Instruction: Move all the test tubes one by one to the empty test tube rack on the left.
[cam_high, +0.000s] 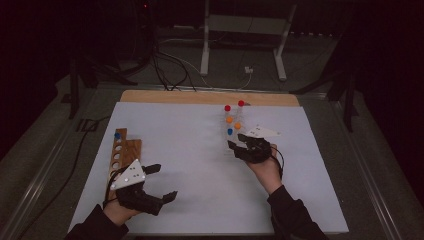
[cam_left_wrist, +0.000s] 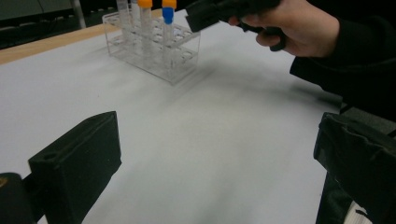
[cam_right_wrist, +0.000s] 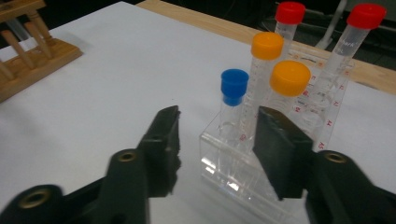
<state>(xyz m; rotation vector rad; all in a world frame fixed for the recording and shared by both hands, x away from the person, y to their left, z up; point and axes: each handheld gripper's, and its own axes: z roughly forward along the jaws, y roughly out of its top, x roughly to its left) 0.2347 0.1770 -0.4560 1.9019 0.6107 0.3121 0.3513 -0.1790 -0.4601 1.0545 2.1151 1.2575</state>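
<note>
Over at the left of the table (cam_high: 200, 165), covered with a pale sheet, we see a wooden rack (cam_high: 122, 155) lying near the left edge, with one blue-capped tube (cam_high: 117, 135) standing in its far end. Just near of that rack, our left gripper (cam_high: 161, 182) hangs over the sheet with its jaws spread wide and nothing between them; in the left gripper view the two black jaws stand far apart over bare sheet.

Moving right, the middle of the table holds nothing but the sheet, and a strip of bare wood runs along the far edge.

On the right, toward the far side, stands a clear plastic rack (cam_right_wrist: 261, 154). It carries five capped tubes: a blue-capped tube (cam_right_wrist: 232, 100) at the near end, two orange-capped tubes (cam_right_wrist: 280, 79) behind it, and two red-capped tubes (cam_right_wrist: 327, 42) at the far end, all upright.

Our right gripper (cam_high: 239, 140) reaches up to the near end of this rack. Its jaws are partly spread, and in the right gripper view they sit on either side of the near corner of the rack, with the blue-capped tube just beyond the gap. We see no pad pressing on the tube or the rack.
</note>
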